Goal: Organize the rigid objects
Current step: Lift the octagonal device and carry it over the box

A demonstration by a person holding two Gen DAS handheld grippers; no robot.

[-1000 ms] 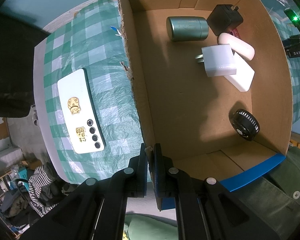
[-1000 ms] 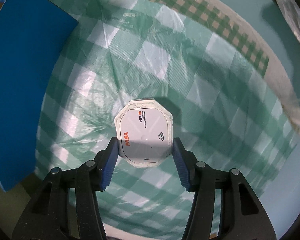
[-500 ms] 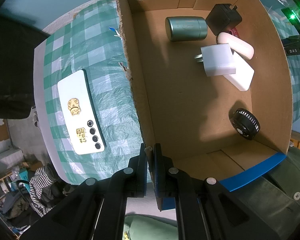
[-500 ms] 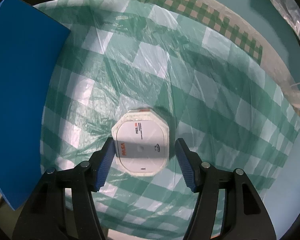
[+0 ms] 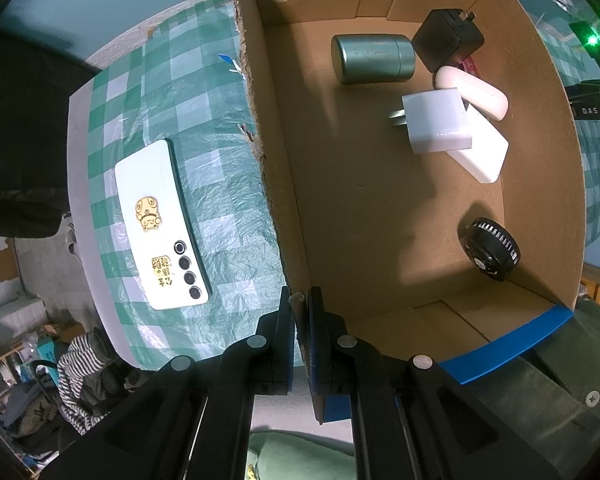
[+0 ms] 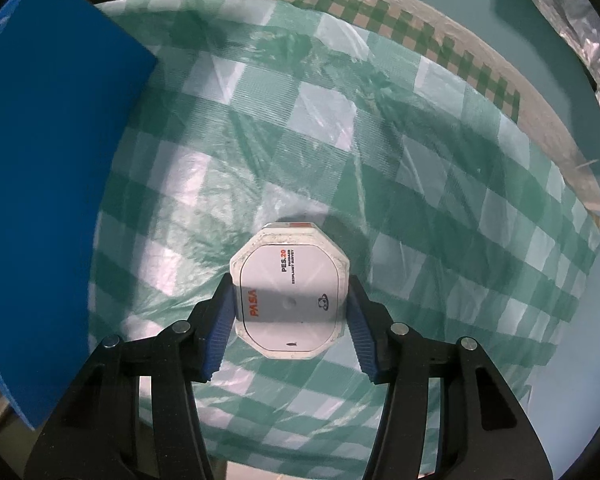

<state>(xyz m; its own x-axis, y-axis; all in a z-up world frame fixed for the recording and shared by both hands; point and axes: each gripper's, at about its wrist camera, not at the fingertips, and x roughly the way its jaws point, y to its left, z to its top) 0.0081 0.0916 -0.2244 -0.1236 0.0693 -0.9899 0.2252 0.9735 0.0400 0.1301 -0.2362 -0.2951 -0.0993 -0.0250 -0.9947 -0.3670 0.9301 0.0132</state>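
Observation:
My left gripper (image 5: 299, 312) is shut on the near wall of the cardboard box (image 5: 284, 208). Inside the box lie a green tin (image 5: 374, 59), a black charger (image 5: 447, 42), a white plug adapter (image 5: 436, 122), a pinkish oval case (image 5: 474, 92), a white block (image 5: 484, 152) and a black round fan (image 5: 490, 249). A white phone (image 5: 160, 224) lies on the checked cloth left of the box. My right gripper (image 6: 290, 316) is shut on the white octagonal box (image 6: 290, 304), both pads against its sides, just above the cloth.
The box's blue outer wall (image 6: 48, 184) stands close on the left in the right wrist view. The green checked tablecloth (image 6: 420, 184) ends at a table edge (image 6: 548, 128) far right. Clothes and clutter (image 5: 80, 376) lie on the floor beyond the table.
My right gripper closed its fingers onto the octagonal box and shifted slightly; the box now sits gripped between the pads. The left gripper stayed clamped on the box wall.

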